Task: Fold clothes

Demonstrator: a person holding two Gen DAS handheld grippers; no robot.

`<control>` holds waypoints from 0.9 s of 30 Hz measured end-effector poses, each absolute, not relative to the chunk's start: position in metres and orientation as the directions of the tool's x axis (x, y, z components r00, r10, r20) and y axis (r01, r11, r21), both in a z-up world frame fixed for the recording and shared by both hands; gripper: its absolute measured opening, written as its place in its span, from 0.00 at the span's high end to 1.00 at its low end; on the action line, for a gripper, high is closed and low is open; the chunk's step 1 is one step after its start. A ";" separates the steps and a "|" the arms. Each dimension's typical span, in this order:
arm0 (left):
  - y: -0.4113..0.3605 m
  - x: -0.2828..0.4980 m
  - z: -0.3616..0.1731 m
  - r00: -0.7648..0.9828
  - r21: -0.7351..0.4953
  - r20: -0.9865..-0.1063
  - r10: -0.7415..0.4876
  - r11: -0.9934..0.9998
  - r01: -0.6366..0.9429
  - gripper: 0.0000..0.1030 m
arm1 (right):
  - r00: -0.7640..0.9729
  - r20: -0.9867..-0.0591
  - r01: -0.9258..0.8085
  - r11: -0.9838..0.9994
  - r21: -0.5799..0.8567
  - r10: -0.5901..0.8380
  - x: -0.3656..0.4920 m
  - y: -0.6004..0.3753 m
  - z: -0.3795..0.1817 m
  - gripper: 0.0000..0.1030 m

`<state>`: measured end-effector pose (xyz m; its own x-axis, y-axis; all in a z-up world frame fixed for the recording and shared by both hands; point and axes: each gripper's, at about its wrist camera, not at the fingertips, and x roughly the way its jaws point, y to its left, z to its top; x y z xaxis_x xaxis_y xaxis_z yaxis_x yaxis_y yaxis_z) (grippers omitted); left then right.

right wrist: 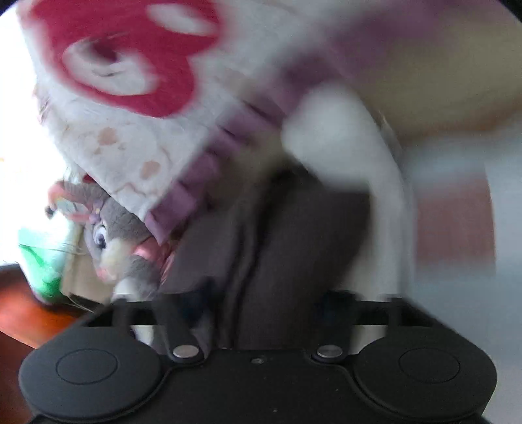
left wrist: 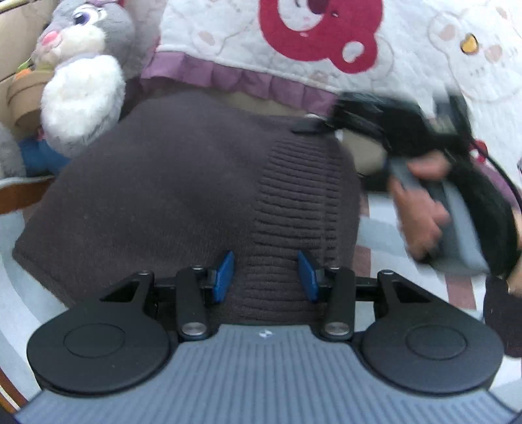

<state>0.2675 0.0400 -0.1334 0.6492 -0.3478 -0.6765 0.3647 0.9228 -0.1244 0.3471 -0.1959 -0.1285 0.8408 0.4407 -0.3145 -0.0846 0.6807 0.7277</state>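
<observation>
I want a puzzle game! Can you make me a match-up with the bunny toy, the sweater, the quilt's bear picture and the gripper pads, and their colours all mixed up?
Things:
1. bunny toy
2. sweater
3. bear picture on the quilt
4. left gripper finger pads

Colours:
A. blue
B. red
C. grey and white
D. dark brown

Pairs: 1-C, 2-D, 3-B, 4-A

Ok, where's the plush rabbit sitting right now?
In the left wrist view the plush rabbit is upper left, beside the dark brown sweater's left edge and left of the quilt's purple ruffle. The right wrist view shows it lower left, under that ruffle.
</observation>
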 end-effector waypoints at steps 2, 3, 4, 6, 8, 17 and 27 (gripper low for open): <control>0.041 0.264 -0.134 0.651 -0.131 -0.671 -0.355 0.921 0.367 0.59 | 0.878 -0.279 -0.152 0.780 0.607 0.388 0.353 -0.184 -0.110 0.68; 0.041 0.264 -0.134 0.655 -0.138 -0.666 -0.358 0.921 0.364 0.59 | 0.885 -0.298 -0.141 0.817 0.559 0.357 0.351 -0.181 -0.113 0.69; 0.042 0.265 -0.137 0.656 -0.145 -0.663 -0.362 0.921 0.362 0.59 | 0.879 -0.354 -0.096 0.846 0.524 0.319 0.353 -0.180 -0.123 0.67; 0.041 0.266 -0.141 0.652 -0.160 -0.657 -0.379 0.915 0.371 0.59 | 0.857 -0.458 -0.008 0.896 0.445 0.235 0.358 -0.179 -0.143 0.65; 0.038 0.263 -0.141 0.649 -0.150 -0.658 -0.383 0.911 0.385 0.58 | 0.858 -0.468 0.062 0.861 0.504 0.212 0.351 -0.190 -0.156 0.50; 0.026 0.259 -0.133 0.651 -0.096 -0.686 -0.326 0.927 0.363 0.58 | 0.859 -0.504 0.251 0.790 0.559 0.084 0.343 -0.241 -0.152 0.43; 0.015 0.213 -0.119 0.642 -0.020 -0.735 -0.217 0.954 0.298 0.50 | 0.831 -0.473 0.075 0.782 0.618 0.294 0.272 -0.244 -0.156 0.43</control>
<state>0.2132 0.0151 -0.1185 0.6420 -0.2165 -0.7355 0.2984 0.9542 -0.0205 0.2720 -0.2445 -0.1559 0.8310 0.2935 -0.4725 0.0751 0.7825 0.6181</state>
